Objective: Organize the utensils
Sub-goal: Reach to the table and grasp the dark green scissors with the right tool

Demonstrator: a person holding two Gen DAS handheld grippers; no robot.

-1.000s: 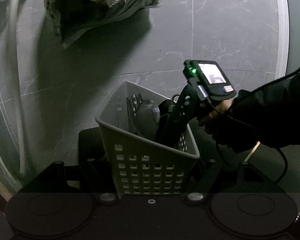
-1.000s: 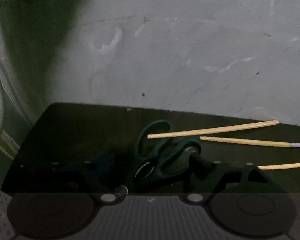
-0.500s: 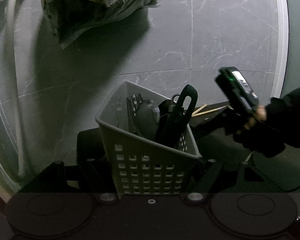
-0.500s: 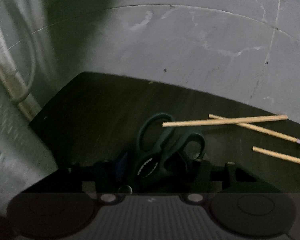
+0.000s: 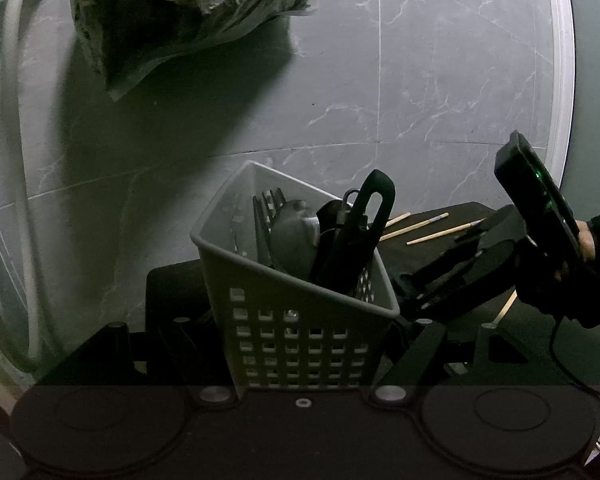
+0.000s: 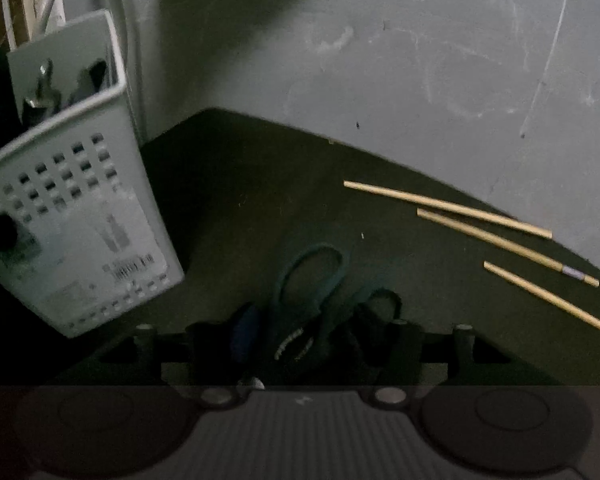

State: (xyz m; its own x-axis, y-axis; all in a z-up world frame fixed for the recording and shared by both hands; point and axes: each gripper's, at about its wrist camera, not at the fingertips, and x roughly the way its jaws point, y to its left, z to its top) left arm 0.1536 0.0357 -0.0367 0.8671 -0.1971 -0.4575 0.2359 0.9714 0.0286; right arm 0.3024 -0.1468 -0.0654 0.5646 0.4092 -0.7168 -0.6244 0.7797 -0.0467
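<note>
Left gripper closed on the grey perforated basket, fingers pressed to its lower walls, basket tilted over the black mat. Right gripper clamped on the dark green scissors, handle loops pointing away from the lens. Left wrist view alone: basket contents from above, namely a black looped handle, a spoon bowl and fork tines; also the right gripper's body seen from outside, low at the right over the mat, and far off a crumpled plastic bag beside a pale hose. Right wrist view alone: the scissors, the basket's labelled side at near left, and three wooden chopsticks lying apart on the mat at far right. Grey marbled tile floor under everything, dim light, heavy shadow. Scissor blades hidden behind the gripper housing; nearest chopstick cut off by the right edge; basket label unreadable; the other utensils deep in the basket too dark to name.
</note>
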